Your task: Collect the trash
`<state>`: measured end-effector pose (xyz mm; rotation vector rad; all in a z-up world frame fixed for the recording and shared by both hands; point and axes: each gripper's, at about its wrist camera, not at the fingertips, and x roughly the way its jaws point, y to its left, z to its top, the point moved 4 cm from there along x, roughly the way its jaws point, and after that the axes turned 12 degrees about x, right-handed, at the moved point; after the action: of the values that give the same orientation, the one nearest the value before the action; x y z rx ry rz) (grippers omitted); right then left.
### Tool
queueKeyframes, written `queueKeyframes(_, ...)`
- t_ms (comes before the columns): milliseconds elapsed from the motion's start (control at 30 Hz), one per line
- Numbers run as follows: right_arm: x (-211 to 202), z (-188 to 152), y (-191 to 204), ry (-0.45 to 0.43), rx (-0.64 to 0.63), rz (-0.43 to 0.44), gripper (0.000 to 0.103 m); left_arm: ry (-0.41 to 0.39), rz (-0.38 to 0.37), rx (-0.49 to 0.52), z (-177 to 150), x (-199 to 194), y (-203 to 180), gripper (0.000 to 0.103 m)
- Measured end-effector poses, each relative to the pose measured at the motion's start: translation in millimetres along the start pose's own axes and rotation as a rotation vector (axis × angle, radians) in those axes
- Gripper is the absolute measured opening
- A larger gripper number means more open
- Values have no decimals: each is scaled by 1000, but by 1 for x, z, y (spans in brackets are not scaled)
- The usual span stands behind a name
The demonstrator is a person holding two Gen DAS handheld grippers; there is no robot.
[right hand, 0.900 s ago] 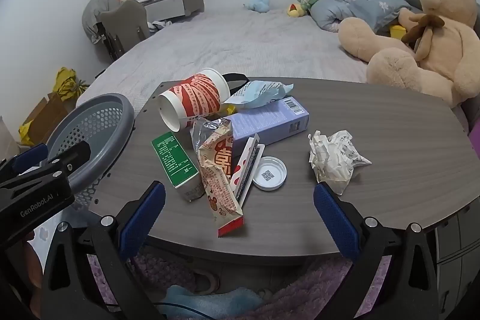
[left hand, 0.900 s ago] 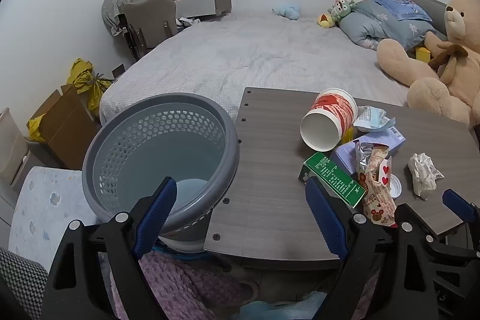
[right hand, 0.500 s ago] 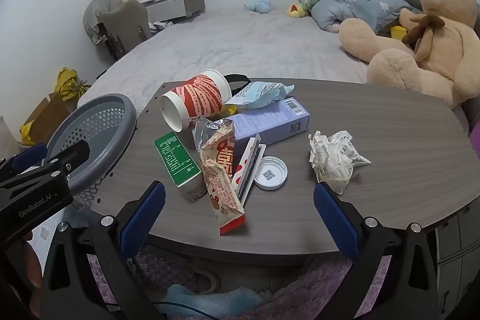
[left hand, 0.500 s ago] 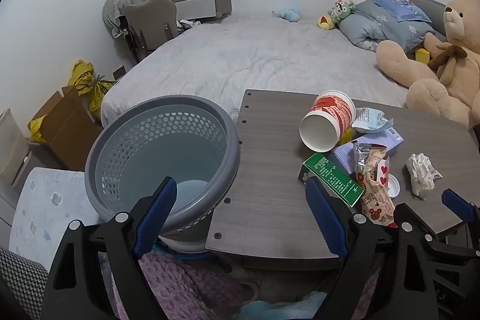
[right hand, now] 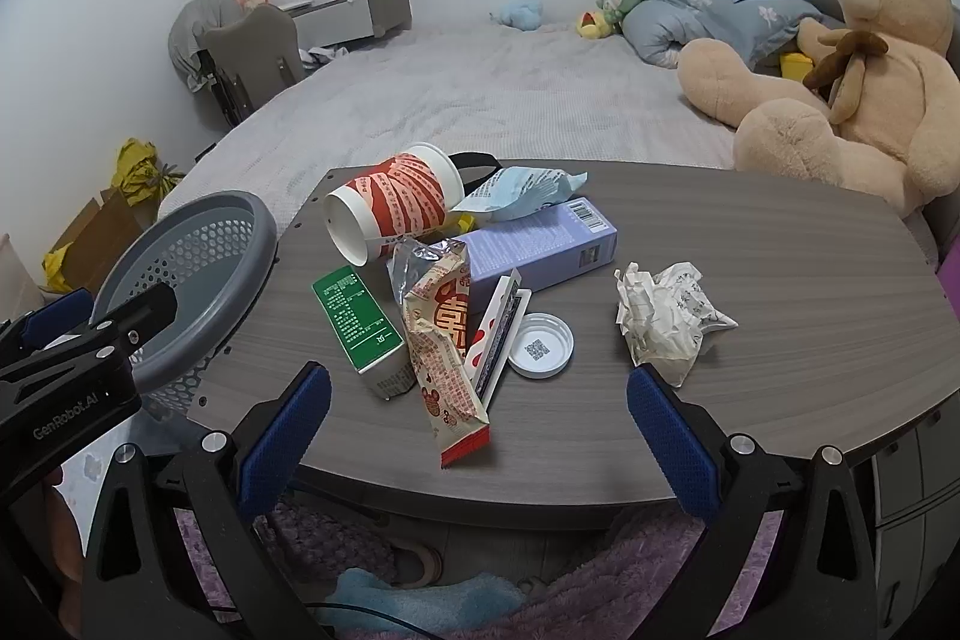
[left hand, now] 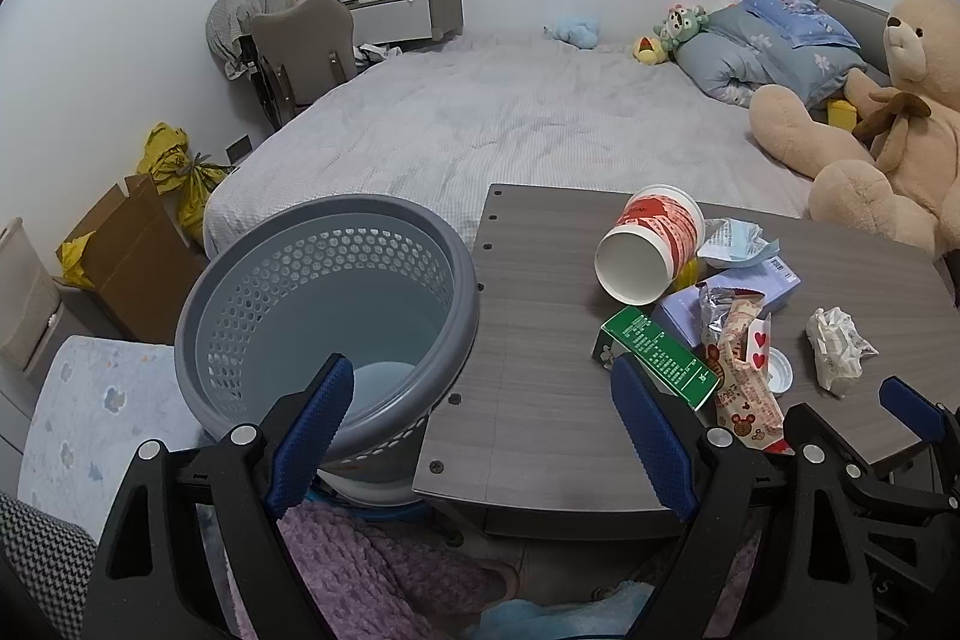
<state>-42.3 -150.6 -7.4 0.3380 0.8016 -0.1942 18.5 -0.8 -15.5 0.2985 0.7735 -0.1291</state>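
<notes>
A pile of trash lies on the grey wooden table (right hand: 750, 232): a red-and-white paper cup (right hand: 396, 211) on its side, a green carton (right hand: 357, 319), a snack wrapper (right hand: 444, 340), a purple box (right hand: 534, 244), a white lid (right hand: 540, 345) and crumpled paper (right hand: 660, 319). The cup (left hand: 651, 244) and green carton (left hand: 660, 355) also show in the left wrist view. A grey perforated basket (left hand: 324, 316) stands left of the table. My left gripper (left hand: 480, 424) is open over the table's left edge. My right gripper (right hand: 474, 418) is open at the table's front edge.
A bed (left hand: 510, 124) with a large teddy bear (right hand: 852, 64) and pillows lies behind the table. Cardboard boxes (left hand: 132, 250) and a chair (left hand: 300, 46) stand at the left. A purple blanket (right hand: 600, 580) lies below the table.
Both grippers have drawn back and up slightly, so the table and basket sit a little farther off. Nothing was grasped.
</notes>
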Motion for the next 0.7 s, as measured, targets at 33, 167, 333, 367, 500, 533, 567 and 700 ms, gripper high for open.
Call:
queueKeyframes(33, 0, 0, 0, 0, 1, 0, 97, -1, 0, 0, 0, -1, 0, 84)
queueKeyframes(167, -2, 0, 0, -1, 1, 2, 97, -5, 1, 1, 2, -3, 0, 84)
queueKeyframes(333, -2, 2, 1, -1, 4, 3, 97, -6, 2, 1, 0, -2, 0, 84)
queueKeyframes(367, -8, -1, -3, -3, 6, 8, 97, -6, 2, 1, 0, -2, 0, 84)
queueKeyframes(500, -7, -1, -4, -6, 6, 9, 97, -6, 1, 0, 0, -2, -1, 84)
queueKeyframes(533, -7, -1, -3, -5, 6, 9, 97, -5, 1, 1, 0, -3, -1, 84)
queueKeyframes(567, -7, -1, -3, -6, 6, 9, 97, -6, 2, 1, 0, -3, -1, 84)
queueKeyframes(700, -7, -1, -3, -5, 6, 10, 97, -6, 2, 0, 0, -2, -1, 84)
